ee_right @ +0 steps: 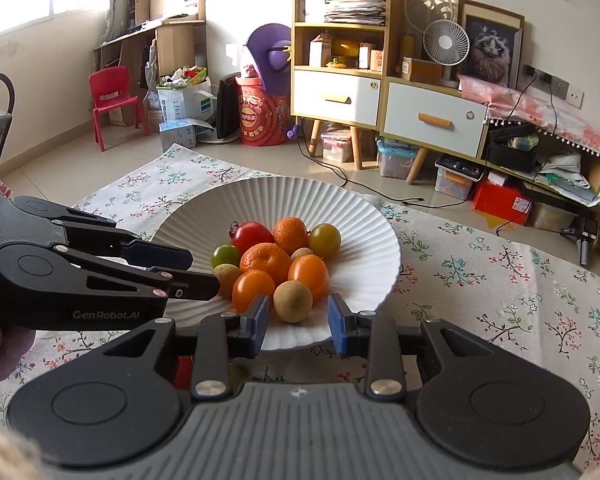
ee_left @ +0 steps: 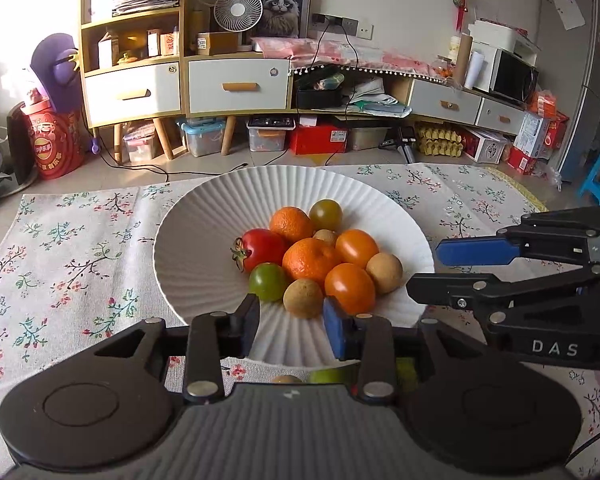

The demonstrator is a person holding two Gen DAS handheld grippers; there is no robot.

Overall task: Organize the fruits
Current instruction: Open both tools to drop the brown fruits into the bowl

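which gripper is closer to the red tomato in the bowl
Left. The left gripper sits at the bowl's near rim on the red tomato side. The right gripper is over the opposite side, past the orange fruits.

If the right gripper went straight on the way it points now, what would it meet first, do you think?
Most likely the brown longan at the plate's near edge, directly ahead of the right gripper; depth is uncertain.

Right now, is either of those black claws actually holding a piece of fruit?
No. Both the left gripper and the right gripper stand open over the near rim of the white plate, with nothing between their fingers.
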